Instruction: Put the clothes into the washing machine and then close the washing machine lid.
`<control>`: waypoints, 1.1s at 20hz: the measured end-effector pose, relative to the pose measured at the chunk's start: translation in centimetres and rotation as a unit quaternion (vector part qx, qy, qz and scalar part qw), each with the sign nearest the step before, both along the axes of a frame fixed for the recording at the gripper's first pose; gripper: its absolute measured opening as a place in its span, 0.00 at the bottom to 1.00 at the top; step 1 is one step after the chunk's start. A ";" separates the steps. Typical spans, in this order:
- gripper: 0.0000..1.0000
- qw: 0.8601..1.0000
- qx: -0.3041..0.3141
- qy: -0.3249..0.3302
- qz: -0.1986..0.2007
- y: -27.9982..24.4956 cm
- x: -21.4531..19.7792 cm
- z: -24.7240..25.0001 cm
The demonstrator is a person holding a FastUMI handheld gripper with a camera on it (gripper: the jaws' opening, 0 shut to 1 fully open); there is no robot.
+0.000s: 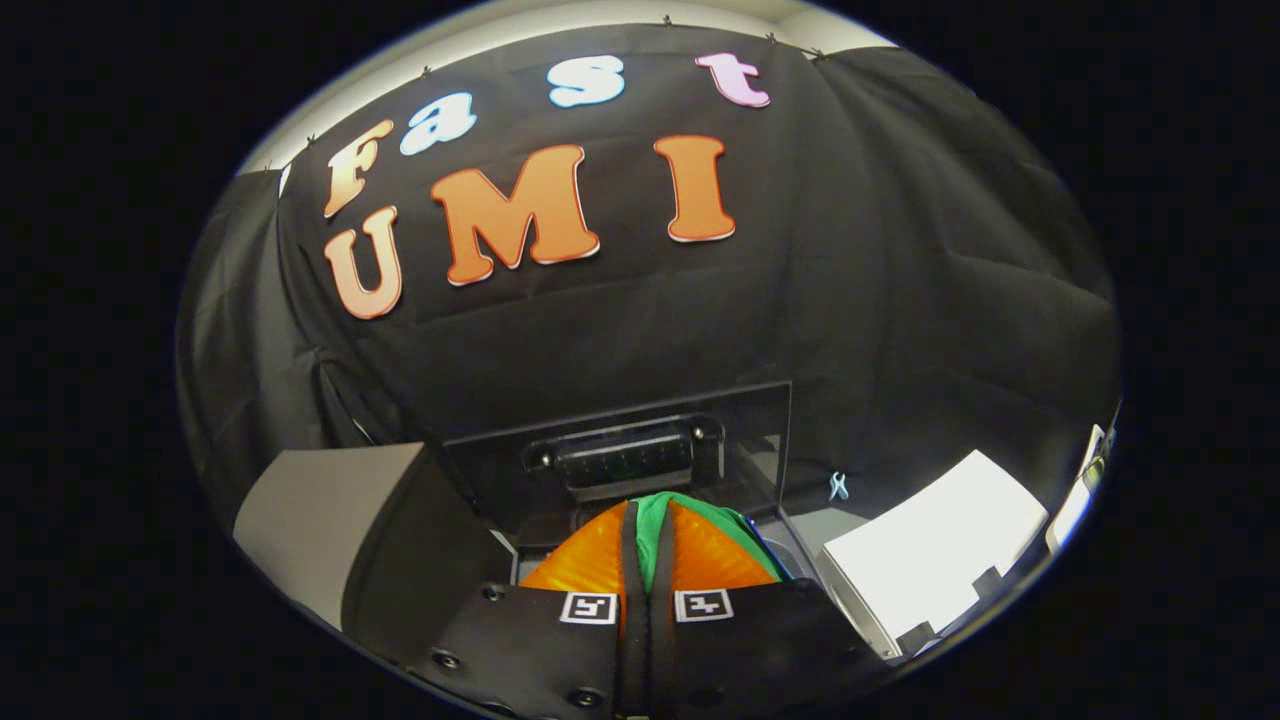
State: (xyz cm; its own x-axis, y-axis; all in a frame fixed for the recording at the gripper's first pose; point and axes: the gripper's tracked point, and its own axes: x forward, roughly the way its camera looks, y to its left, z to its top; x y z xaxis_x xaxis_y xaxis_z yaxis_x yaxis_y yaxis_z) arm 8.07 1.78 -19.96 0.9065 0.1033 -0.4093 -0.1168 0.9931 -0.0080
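Nearest the camera sits the gripper point(648, 535), its dark body carrying two small square black-and-white markers point(588, 607) side by side. Its two fingers point(590, 555) run forward from there and stand pressed close together, with only a narrow slot between them. A piece of green clothing point(655, 520) is pinched in that slot: a strip of the cloth shows between the fingers, and more of it bunches over their tips and spills to the right side of the right finger. Both fingers press on the cloth.

Just beyond the fingertips stands the washing machine point(790, 545), seen from above. Its lid point(620, 440) is raised and stands nearly upright behind the opening, a dark glossy panel with a black handle bar point(625, 455) across its lower part. The held clothing hangs over the front part of the machine's opening; the drum itself is hidden behind the fingers and the cloth.

Right of the machine, close beside it, lies a white flat-topped box-like object point(935, 555). Left of the machine a pale grey surface point(320, 510) shows, partly overlapped by black cloth. Black cloth point(900, 300) forms the booth's wall behind the raised lid, and a small pale clip-like thing point(838, 487) sits on it just right of the lid.
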 end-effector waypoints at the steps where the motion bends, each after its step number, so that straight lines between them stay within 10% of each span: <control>1: 0.08 1.000 -0.004 0.012 0.000 -0.2 0.1 -1.4; 22: 0.08 0.984 -0.035 0.175 -0.020 -2.4 2.5 -22.4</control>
